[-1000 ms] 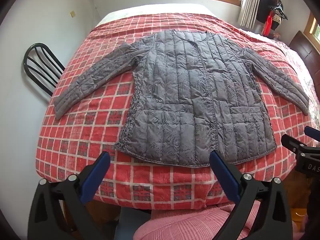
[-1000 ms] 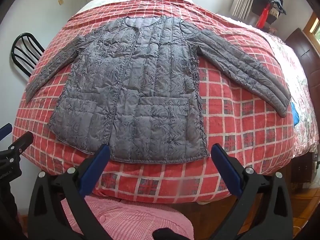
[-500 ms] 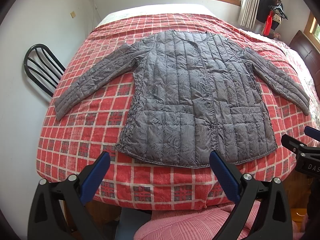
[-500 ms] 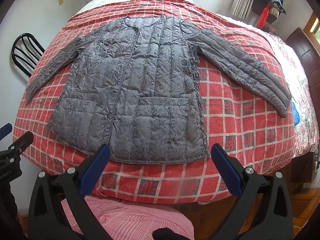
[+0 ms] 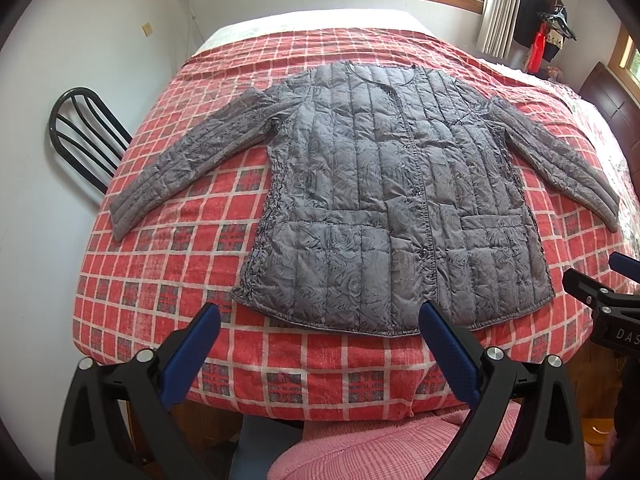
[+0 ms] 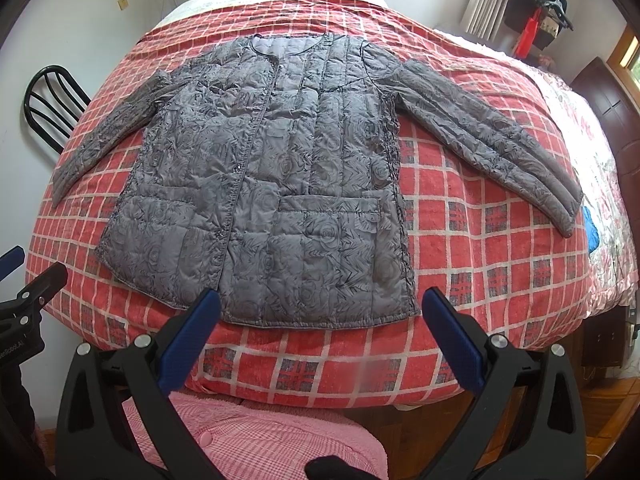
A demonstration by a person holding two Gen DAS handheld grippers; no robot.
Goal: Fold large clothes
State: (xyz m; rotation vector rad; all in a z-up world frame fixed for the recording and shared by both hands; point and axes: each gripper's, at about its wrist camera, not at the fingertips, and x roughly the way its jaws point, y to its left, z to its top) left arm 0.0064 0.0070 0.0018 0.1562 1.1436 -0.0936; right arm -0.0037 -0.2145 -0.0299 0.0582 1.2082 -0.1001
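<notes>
From the left wrist, the left gripper (image 5: 316, 322) has its jaws spread wide and empty; the grey quilted jacket (image 5: 394, 208) lies just ahead of them, buttoned and sleeves spread on the plaid bed (image 5: 160, 272), flat for folding. From the right wrist, the right gripper (image 6: 318, 308) is likewise released, the hem (image 6: 320, 323) between its jaws.

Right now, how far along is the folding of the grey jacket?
Done: the grey quilted jacket lies spread flat, front up, on the red plaid bedspread, both sleeves out to the sides. In hand: nothing; the left gripper and right gripper are open, short of the hem. Left: every fold; no sleeve or side is turned in yet.
</notes>
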